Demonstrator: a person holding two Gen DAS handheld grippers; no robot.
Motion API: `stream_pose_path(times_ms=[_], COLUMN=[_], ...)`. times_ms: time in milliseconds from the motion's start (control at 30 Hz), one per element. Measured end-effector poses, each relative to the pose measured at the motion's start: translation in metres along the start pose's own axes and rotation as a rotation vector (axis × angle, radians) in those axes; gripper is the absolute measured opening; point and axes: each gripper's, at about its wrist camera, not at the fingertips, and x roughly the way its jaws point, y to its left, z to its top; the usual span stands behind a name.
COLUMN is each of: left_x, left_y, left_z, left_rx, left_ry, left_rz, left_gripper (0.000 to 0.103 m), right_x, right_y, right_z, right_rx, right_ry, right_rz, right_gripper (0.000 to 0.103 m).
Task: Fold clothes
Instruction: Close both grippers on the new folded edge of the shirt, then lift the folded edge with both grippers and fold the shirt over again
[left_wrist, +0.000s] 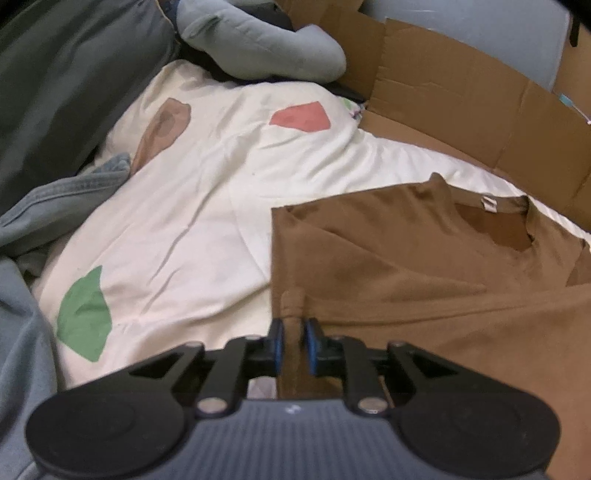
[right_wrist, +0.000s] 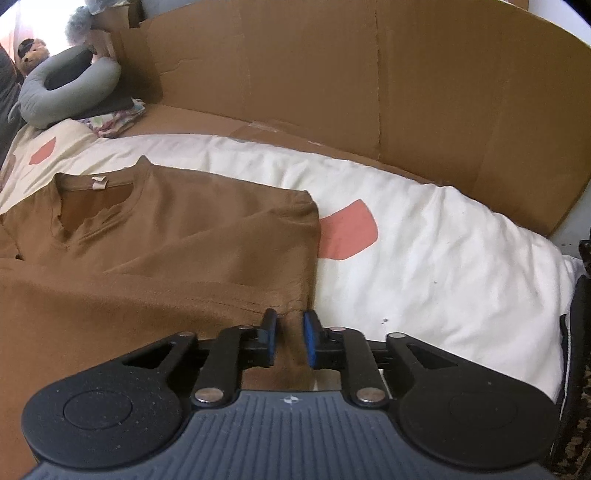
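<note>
Straddling the cloth at lower centre, the left gripper (left_wrist: 293, 345) and right gripper (right_wrist: 290, 341) stand narrowly parted, pads seemingly loose; the brown cotton T-shirt (left_wrist: 424, 280), sleeves folded in, spans the white patterned bedsheet (left_wrist: 192, 206); slack contact risks uneven folding.

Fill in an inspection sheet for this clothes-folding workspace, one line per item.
Surface: white bedcover with red, green and brown patches.
Job's things: brown shirt lying flat, collar away from the cameras.
Clutter: grey neck pillow, denim garment, small folded cloths beside the pillow.
Grippers: left gripper and right gripper each have shirt fabric between slightly parted fingers; a firm pinch cannot be confirmed.
Cables: nothing seen.
Surroundings: cardboard sheets behind the bed.
</note>
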Motion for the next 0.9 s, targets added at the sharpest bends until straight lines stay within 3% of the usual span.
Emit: stream_pose_path(times_ms=[100,167,233,600,900], left_x=[0.002,0.001,-0.004,-0.054,-0.076], left_y=[0.001,0.000,-0.002,0.000,0.003], left_z=[0.001,0.000,0.000,0.004,0.031], left_rx=[-0.001,-0.001,0.014,0.059,0.075], left_ry=[0.007,0.005,-0.009,-0.118,-0.181], left_rz=[-0.001,-0.003,0.003,0.022,0.042], left_gripper=[0.014,0.007,0.006,0.005,0.005], right_x=[0.004,0.004,0.001,-0.048,-0.073], right_y=[0.000,0.000,0.002,0.003,0.008], right_z=[-0.001,-0.001,0.000,0.005,0.029], right_rx=[-0.001,-0.005,-0.025,-0.066,-0.072], right_ry=[0.020,0.021,0.010,-0.125,-0.209], right_rz=[0.004,0.004,-0.007,-0.059,-0.073], right_gripper=[0.024,0.023,0.001,0.000,0.000])
